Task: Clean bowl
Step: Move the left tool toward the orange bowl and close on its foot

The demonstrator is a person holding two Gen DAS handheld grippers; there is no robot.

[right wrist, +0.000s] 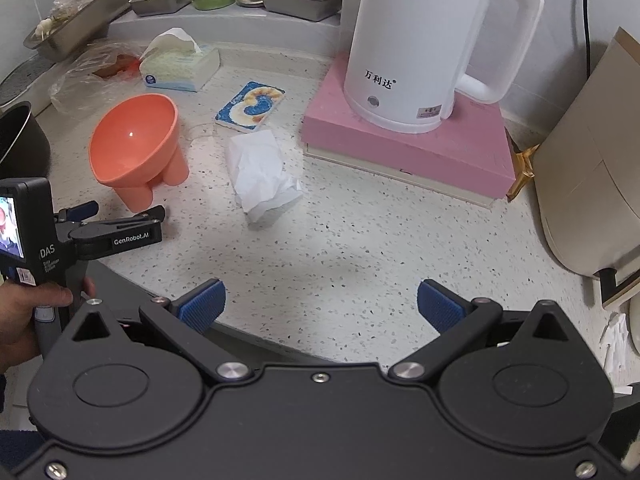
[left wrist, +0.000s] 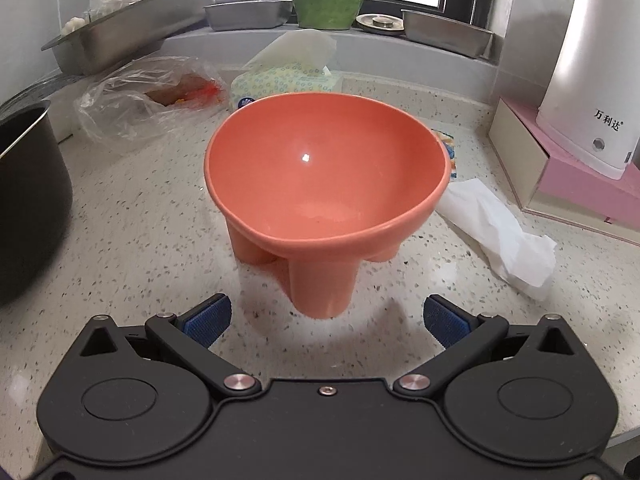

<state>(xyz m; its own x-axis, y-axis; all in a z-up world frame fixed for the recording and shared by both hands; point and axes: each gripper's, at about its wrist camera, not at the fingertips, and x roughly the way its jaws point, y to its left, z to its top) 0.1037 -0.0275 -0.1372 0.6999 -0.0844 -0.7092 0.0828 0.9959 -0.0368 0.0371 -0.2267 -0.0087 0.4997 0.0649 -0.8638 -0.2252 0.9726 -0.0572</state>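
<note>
An orange footed bowl [left wrist: 326, 168] stands on the speckled counter, tilted toward the left wrist camera, its inside looking bare. My left gripper [left wrist: 326, 322] is open just short of the bowl's front leg, touching nothing. The right wrist view has the same bowl [right wrist: 136, 148] at the left, with the left gripper [right wrist: 124, 211] beside its legs, held by a hand [right wrist: 24, 312]. A crumpled white tissue [right wrist: 262, 172] lies right of the bowl, also seen as the tissue [left wrist: 500, 236]. My right gripper [right wrist: 318, 306] hangs open over bare counter, well short of the tissue.
A white kettle [right wrist: 420, 40] stands on a pink box [right wrist: 404, 152] at the right. A tissue pack [right wrist: 180, 66], a blue patterned sponge [right wrist: 250, 106] and a plastic bag [left wrist: 148, 96] lie behind the bowl. A dark pot [left wrist: 28, 200] is at the left, steel trays [left wrist: 132, 28] on the sill.
</note>
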